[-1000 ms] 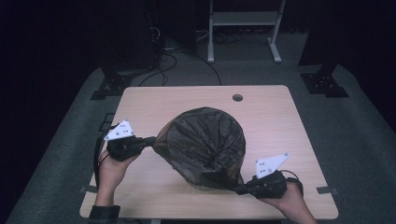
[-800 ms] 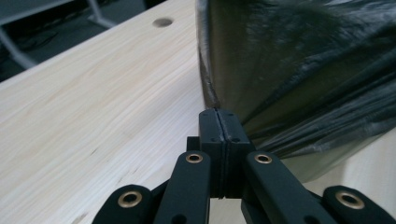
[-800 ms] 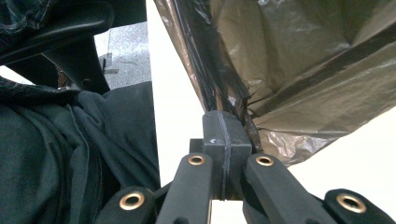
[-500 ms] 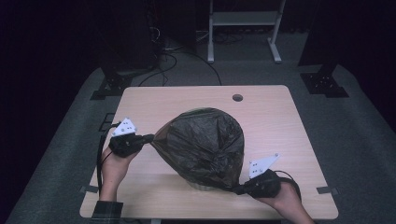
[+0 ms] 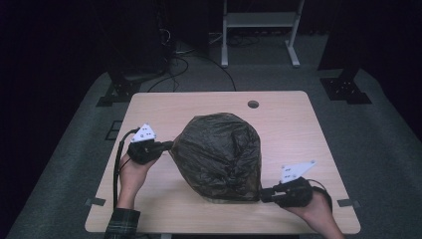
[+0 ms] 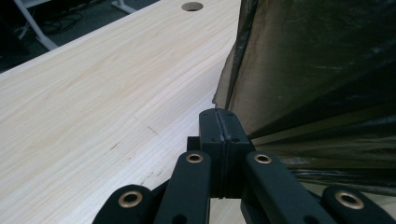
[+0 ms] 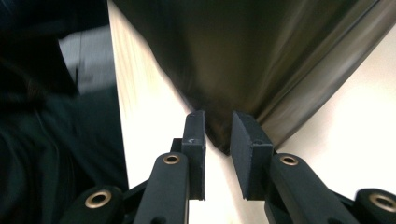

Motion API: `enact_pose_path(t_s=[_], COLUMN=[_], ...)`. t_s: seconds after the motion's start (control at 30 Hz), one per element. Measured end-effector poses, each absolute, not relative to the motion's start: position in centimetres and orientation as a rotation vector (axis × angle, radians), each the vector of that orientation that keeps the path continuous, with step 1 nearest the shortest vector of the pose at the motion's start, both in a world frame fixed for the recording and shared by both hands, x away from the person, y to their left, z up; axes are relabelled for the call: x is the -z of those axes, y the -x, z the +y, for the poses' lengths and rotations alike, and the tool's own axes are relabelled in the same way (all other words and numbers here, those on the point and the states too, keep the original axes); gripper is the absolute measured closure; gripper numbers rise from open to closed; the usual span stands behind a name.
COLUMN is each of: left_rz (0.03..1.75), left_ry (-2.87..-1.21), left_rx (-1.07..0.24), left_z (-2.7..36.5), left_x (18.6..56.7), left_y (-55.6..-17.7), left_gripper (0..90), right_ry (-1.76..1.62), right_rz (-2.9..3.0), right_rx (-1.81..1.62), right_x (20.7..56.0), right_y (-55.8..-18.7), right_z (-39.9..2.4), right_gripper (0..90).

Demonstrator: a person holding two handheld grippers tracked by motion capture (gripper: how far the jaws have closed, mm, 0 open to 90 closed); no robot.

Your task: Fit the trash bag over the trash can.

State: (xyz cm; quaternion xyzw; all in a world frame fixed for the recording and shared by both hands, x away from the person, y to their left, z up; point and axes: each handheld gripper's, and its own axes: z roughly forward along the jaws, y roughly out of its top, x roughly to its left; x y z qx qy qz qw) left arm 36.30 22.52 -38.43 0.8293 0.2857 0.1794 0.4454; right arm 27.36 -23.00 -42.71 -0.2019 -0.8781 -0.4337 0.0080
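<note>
At bag's (image 5: 219, 154) corner, right gripper (image 5: 267, 193) jaws just opening

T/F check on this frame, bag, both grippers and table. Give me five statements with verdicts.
1. The left gripper is shut on an edge of the dark plastic bag. True.
2. The right gripper is clamped tight on the bag. False: its jaws stand apart with a corner of the bag in the gap; they have just been opening.
3. The bag lies flat and folded on the table. False: it stands puffed up in a dome.
4. The table has a round hole near its far edge. True.
5. Both grippers are on the same side of the bag. False: the left one is at its left edge, the right one at its near right corner.
</note>
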Motion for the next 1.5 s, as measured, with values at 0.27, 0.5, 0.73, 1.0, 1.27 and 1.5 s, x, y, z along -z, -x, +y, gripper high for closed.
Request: enact_pose_path(t_s=[0.27,0.5,0.73,1.0,1.27,1.5], left_rz=[0.705,0.695,0.694,0.694,0.689,0.717], left_ry=[-2.03,-2.03,-2.029,-2.021,-2.034,-2.034], left_rx=[-0.435,-0.425,-0.414,-0.412,-0.405,-0.412], left_z=[23.2,23.1,23.0,23.2,22.9,22.5], left_x=[38.3,38.3,38.4,38.4,38.3,38.1], left_y=[-36.0,-36.1,-36.1,-36.2,-36.5,-38.4], left_gripper=[89.9,89.9,89.9,89.9,89.9,89.9], right_ry=[0.693,0.766,0.803,0.82,0.814,0.964], right_rz=[-2.7,-2.699,-2.707,-2.727,-2.746,-2.8], right_rx=[1.74,1.829,1.731,1.629,1.722,1.682], right_x=[33.9,30.4,30.2,31.4,30.8,31.2], right_y=[-28.8,-34.0,-38.6,-40.4,-40.4,-42.2], right_z=[-25.9,-23.6,-20.5,-18.8,-19.1,-19.2], right_gripper=[70.3,66.4,59.4,70.3,90.0,90.0])
